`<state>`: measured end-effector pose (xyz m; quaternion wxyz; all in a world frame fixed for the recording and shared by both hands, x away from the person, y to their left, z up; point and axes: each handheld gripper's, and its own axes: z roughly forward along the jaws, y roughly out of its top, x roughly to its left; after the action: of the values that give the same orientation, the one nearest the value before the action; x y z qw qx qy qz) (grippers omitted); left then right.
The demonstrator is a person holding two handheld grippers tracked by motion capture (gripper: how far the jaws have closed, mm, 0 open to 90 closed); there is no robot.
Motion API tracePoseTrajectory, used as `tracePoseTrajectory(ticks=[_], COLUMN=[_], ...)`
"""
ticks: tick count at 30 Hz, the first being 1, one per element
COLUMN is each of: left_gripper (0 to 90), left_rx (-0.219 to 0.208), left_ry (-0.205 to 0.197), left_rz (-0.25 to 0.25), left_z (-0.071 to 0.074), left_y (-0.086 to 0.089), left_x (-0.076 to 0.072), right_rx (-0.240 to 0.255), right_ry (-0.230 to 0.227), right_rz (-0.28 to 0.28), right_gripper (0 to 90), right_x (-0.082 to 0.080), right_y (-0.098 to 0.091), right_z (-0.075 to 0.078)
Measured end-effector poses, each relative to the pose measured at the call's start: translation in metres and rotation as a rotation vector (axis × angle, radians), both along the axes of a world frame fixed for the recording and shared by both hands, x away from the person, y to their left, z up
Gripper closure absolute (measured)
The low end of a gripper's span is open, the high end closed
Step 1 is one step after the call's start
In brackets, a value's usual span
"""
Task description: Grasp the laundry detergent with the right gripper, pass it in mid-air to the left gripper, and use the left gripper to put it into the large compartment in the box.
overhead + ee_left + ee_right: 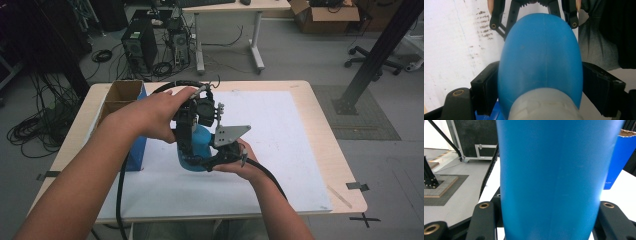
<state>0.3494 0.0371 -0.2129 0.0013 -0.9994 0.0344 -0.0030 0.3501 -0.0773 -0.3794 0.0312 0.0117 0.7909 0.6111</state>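
A: Far left first?

B: Open cardboard box (120,97), blue outside and brown inside, at the left edge of the wooden table (345,192). Lower end partly over the white sheet (285,145).

A: Next, right of the box?

B: Left gripper (188,150), just right of the box, pointing down under a hand arched over it. Black pads laid against both flanks of the blue plastic bottle (202,142), close below its rounded shoulder. Pinching it, going by the left gripper view, with no gap on either side. Whitish cap (544,107) right under that camera.

A: And the bottle itself?

B: Just right of the box, near its lower end, above the sheet. Caught between the two grippers and touching both. Resting on the sheet or lifted off it: cannot tell, with the base hidden behind hand and jaws.

A: Further right?

B: Right gripper (207,162), farthest from the box, beyond the bottle, with the grey three-cornered plate on top. Clamped on the bottle's straight body. Blue wall squeezed between both black jaws in the right gripper view, the box's blue side behind it at the right edge.

A: Grippers touching each other?

B: Very close, but impossible to tell.
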Motion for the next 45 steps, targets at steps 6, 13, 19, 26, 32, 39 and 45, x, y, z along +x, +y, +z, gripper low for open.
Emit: tracePoseTrajectory(ticks=[6,13,19,26,32,39,45], left_gripper=[24.6,29.0,33.1,37.4,37.7,37.9,38.0], left_rx=[0.003,0.005,0.012,0.022,0.034,0.042,0.044], left_ry=[-0.005,-0.004,-0.012,-0.039,-0.049,-0.060,-0.060], left_rz=[-0.003,-0.003,-0.007,-0.031,-0.039,-0.033,-0.032], left_z=[0.0003,0.0008,0.0023,0.0025,0.0028,0.0047,0.0074], left_y=[-0.0001,-0.0004,0.0003,0.0002,-0.0007,-0.0008,-0.0003], left_x=[-0.0009,-0.0014,-0.0020,-0.0032,-0.0045,-0.0071,-0.0077], right_rx=[0.002,0.002,0.001,0.000,-0.002,-0.003,-0.003], right_ry=[-0.001,-0.001,-0.005,-0.002,-0.007,-0.012,-0.020], right_rz=[-0.002,-0.001,0.002,0.005,0.005,0.010,0.015], right_gripper=[44.5,44.5,44.5,44.6,44.6,44.0,43.7], right_x=[-0.0002,-0.0013,-0.0021,-0.0025,-0.0022,-0.0025,-0.0024], right_y=[-0.0007,-0.0002,0.0006,0.0010,0.0010,0.0016,0.0022], right_z=[0.0009,0.0016,0.0024,0.0027,0.0026,0.0045,0.0069])
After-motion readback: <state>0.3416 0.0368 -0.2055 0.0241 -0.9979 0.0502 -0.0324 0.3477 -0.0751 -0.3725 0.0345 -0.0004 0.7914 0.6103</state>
